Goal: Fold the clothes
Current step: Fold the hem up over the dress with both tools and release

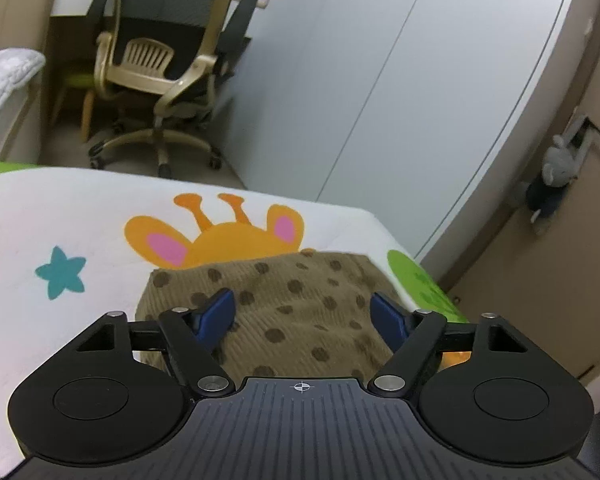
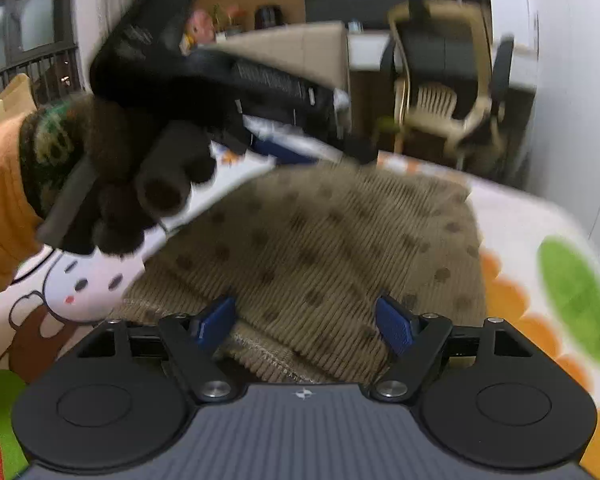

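A tan ribbed garment with dark dots (image 1: 300, 292) lies on the cartoon-print play mat (image 1: 80, 220) near its far right corner. My left gripper (image 1: 304, 314) hovers just over the garment's near part, its blue pads wide apart and gripping nothing. In the right wrist view the same garment (image 2: 320, 240) spreads across the mat (image 2: 540, 236), folded with a hem edge toward me. My right gripper (image 2: 306, 322) is open above that near hem, with cloth under the gap. A dark-gloved hand (image 2: 156, 168) with an orange sleeve holds the other gripper at upper left, blurred.
A beige office chair (image 1: 156, 72) stands beyond the mat, also visible as the chair (image 2: 448, 80) in the right view. Pale wardrobe panels (image 1: 380, 80) run along the right, and a plush toy (image 1: 556, 168) hangs on a door. White quilted bedding (image 1: 0, 88) sits at far left.
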